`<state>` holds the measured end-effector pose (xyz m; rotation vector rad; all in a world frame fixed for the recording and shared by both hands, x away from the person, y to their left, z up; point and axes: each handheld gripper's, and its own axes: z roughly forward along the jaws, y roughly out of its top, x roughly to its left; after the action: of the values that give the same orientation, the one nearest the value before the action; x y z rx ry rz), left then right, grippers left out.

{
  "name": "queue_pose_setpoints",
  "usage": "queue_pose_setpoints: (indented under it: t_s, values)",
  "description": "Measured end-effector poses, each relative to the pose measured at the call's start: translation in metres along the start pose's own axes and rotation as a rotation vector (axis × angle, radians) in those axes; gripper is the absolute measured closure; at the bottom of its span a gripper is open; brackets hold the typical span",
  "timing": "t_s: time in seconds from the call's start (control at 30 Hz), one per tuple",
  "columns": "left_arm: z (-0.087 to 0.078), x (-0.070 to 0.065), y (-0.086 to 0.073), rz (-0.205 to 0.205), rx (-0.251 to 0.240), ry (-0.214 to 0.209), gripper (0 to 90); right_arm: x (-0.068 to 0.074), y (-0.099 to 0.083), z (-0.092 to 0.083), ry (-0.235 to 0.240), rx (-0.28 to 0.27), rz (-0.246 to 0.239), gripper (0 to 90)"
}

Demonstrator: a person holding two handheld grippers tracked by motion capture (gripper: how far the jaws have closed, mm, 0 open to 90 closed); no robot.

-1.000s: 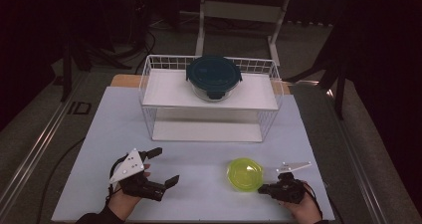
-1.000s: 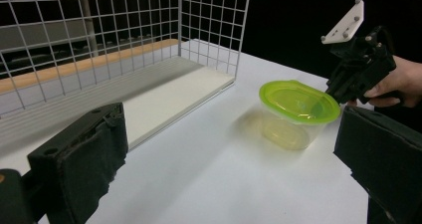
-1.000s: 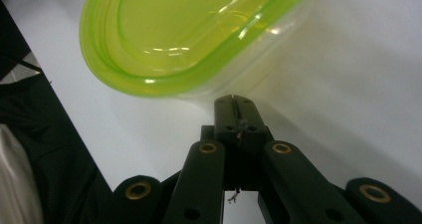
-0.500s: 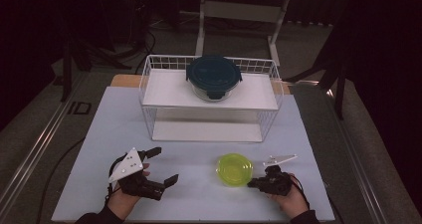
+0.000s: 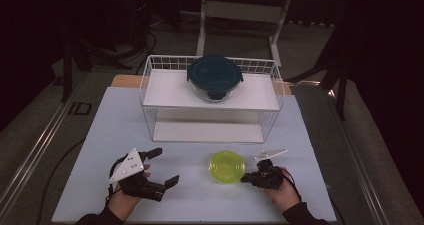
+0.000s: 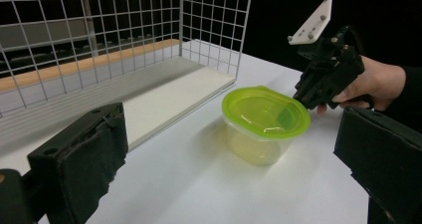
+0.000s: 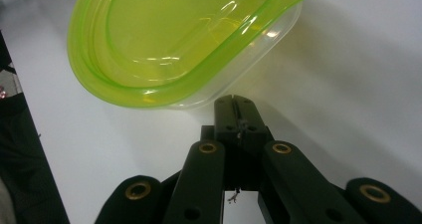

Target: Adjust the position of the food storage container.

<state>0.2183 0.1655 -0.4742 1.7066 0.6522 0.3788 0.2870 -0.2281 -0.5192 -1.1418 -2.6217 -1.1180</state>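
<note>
Left gripper (image 5: 157, 166) rests low on table (image 5: 100, 135), jaws spread, empty, prob. waiting its turn. Green-lidded tub (image 5: 227, 167) sits at front centre, w/ right gripper (image 5: 246, 178) just beside it, jaws pressed together, likely nudging it sideways. Behind: wire rack (image 5: 150, 85) w/ dark-lidded bowl (image 5: 215, 77) on top shelf; nothing blocks the tub's path.

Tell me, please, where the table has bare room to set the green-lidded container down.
Free: the white table between the left tool and the green-lidded container, and the rack's lower shelf. Crowded: the top shelf around the dark-lidded bowl, and beside the right tool.
</note>
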Motion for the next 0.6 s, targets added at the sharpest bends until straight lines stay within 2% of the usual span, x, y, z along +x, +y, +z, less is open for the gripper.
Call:
queue_pose_setpoints:
  t_s: [0.6]
  values:
    - [0.0, 0.0, 0.0, 0.003, 0.001, -0.001, 0.0, 0.007, 0.02, 0.02, 0.017, 0.007, -0.035, 90.0]
